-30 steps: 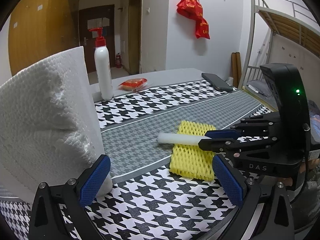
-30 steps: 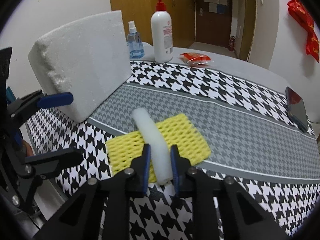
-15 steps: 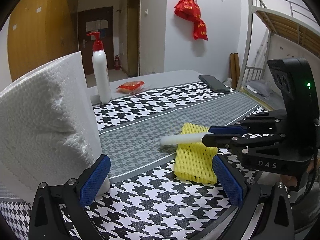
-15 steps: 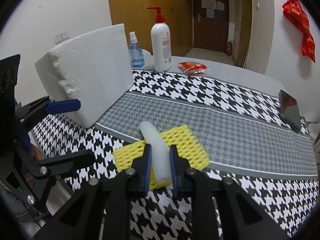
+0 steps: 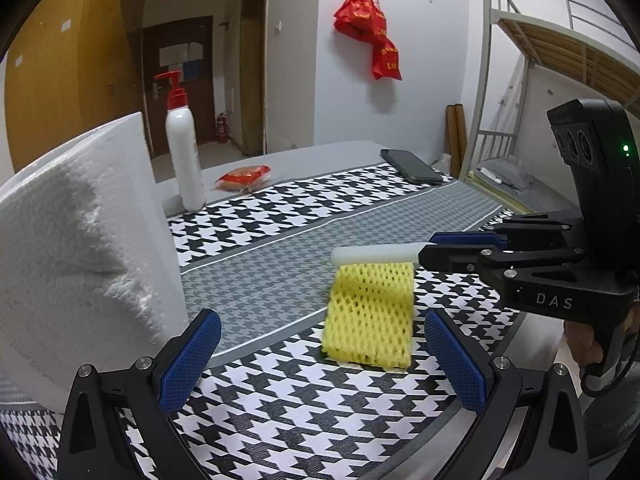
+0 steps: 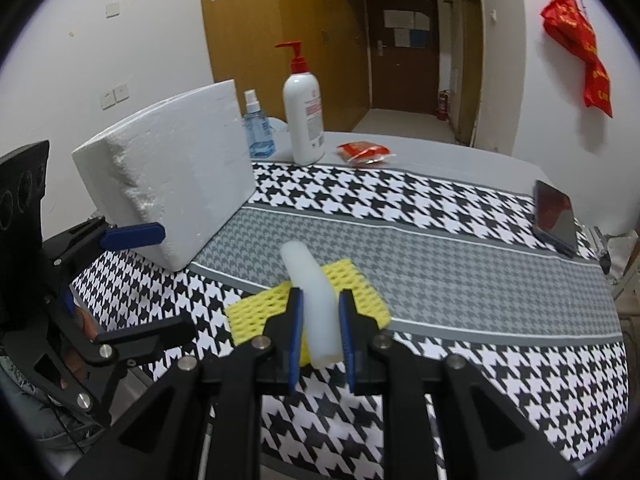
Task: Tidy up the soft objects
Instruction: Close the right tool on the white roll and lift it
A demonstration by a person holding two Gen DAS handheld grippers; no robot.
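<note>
Two grippers are in play, and we've got the white foam tube (image 6: 316, 308) pinched between the blue fingers (image 6: 295, 332) of the right gripper (image 6: 320, 334), closed down narrow on its near end. From the left wrist view the tube (image 5: 374, 255) sticks out level from the right gripper (image 5: 430, 250), clear above the tabletop (image 5: 280, 280). Under it, the yellow foam net sleeve (image 5: 370, 312) hangs with its top edge up against the tube and its lower edge on the houndstooth cloth; we can't tell whether the fingers have caught it too.

Our left gripper (image 5: 320, 360) stands wide open with nothing between its fingers (image 5: 190, 360). One of them sits just beside the big white polystyrene block (image 5: 80, 240), which stands upright on the tabletop; the sleeve lies ahead, nearer the other finger.

Further back we see a pump bottle (image 6: 304, 114), a blue spray bottle (image 6: 258, 130), a red snack packet (image 6: 364, 151) and a phone (image 6: 556, 216).
</note>
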